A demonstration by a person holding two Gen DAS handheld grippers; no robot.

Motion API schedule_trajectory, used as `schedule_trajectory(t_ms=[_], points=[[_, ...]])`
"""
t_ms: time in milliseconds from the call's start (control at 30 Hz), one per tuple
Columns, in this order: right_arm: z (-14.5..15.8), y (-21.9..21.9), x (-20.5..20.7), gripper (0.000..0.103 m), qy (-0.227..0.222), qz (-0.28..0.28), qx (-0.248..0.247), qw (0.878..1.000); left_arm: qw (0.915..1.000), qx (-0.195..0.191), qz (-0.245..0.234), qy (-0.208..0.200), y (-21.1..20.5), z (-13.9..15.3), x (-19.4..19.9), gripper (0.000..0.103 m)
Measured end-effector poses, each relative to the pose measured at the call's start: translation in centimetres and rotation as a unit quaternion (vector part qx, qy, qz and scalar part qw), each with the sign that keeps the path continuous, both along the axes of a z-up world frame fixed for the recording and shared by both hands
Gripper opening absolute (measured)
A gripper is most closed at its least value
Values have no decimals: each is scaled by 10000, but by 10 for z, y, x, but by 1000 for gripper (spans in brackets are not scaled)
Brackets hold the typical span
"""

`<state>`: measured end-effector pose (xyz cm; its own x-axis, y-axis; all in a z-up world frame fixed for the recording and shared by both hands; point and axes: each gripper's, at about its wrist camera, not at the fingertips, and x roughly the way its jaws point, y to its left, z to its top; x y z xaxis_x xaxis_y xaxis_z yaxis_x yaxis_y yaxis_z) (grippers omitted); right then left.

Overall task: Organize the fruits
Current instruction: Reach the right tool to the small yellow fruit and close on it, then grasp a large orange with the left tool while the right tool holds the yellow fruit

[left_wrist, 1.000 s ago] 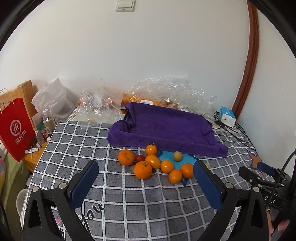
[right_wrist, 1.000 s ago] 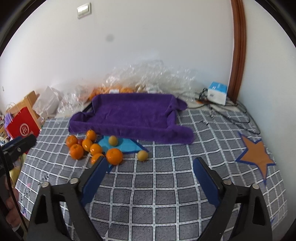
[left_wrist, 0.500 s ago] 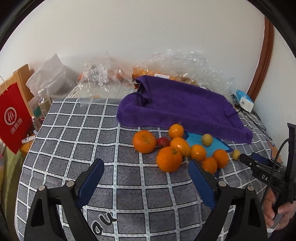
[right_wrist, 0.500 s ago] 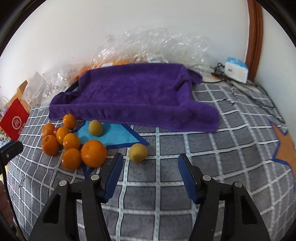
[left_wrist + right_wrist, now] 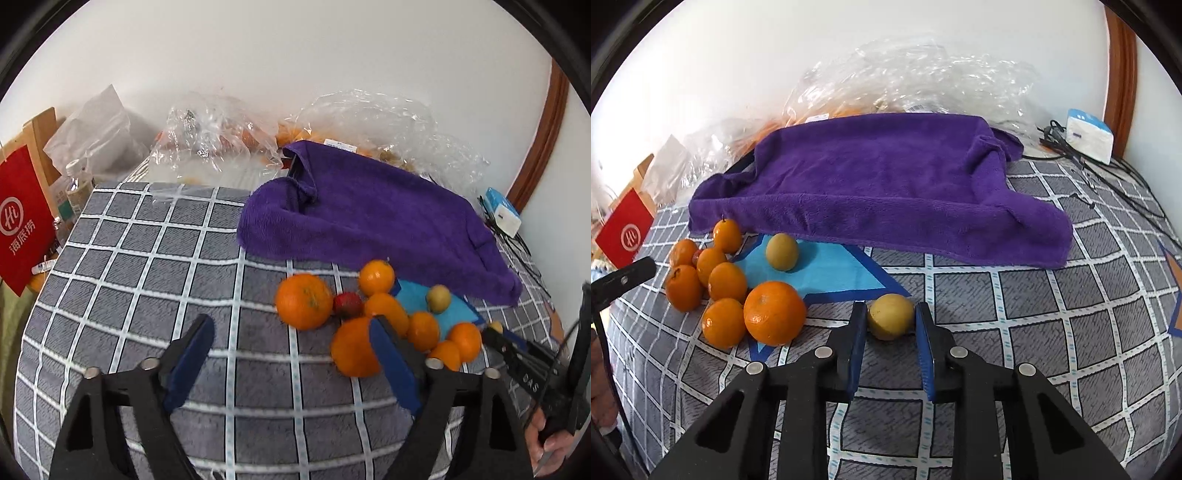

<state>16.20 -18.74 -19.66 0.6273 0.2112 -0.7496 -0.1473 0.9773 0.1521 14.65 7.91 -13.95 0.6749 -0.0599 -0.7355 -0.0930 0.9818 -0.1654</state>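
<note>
A cluster of several oranges (image 5: pixel 774 312) lies on the grey checked cloth beside a blue star patch (image 5: pixel 827 273). A yellow-green fruit (image 5: pixel 781 252) sits on the patch. A second yellow-green fruit (image 5: pixel 890 316) lies between the narrowed fingers of my right gripper (image 5: pixel 891 314), pads close beside it, contact unclear. My left gripper (image 5: pixel 291 332) is open and empty just left of the oranges (image 5: pixel 303 301); its right finger (image 5: pixel 391 360) overlaps one orange (image 5: pixel 352 350). A small red fruit (image 5: pixel 347 304) sits among them.
A purple towel (image 5: pixel 886 181) is draped over a tray behind the fruit. Crumpled clear plastic bags (image 5: pixel 221 136) lie along the wall. A red paper bag (image 5: pixel 20 218) stands at the left edge. A white-blue box (image 5: pixel 1089 134) and cables lie at the back right.
Both grippers have moved forward and down toward the fruit. My right gripper has narrowed around the loose yellow-green fruit. My left gripper has shifted so the oranges sit at its right finger.
</note>
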Motion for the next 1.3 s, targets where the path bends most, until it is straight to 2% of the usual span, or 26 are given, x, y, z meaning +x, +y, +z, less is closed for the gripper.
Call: schedule_trajectory(t_ms=[100,167,433,467,500,533,733,1100,1300], points=[[0,1,0,26,-4,-30,-4,10000,9998,-178,-34,114,2,-2,11,58],[0,2,0,26,-9,-36,-46,10000,9993,-322,-66,162,2,-4,19,58],[0,1,0,26,2,-30,-11,10000,9982,-451,55,392,2,-16,39,58],[0,2,0,26,0,-31,-33,10000,9980,-470,69,416,2,-19,41,55],[0,2,0,26,0,-31,-40,10000,9976,-486,51,498,2,-23,43,45],[0,2,1,26,0,-30,-38,10000,9972,-519,3,545,3,-25,45,40],[0,-1,1,26,-2,-23,23,10000,9948,-846,49,560,14,-27,39,39],[9,7,-4,26,-169,98,-134,9997,9958,-705,222,547,18,-15,0,39],[32,1,-6,26,-288,-25,39,9996,9956,-811,198,428,10,1,-6,39]])
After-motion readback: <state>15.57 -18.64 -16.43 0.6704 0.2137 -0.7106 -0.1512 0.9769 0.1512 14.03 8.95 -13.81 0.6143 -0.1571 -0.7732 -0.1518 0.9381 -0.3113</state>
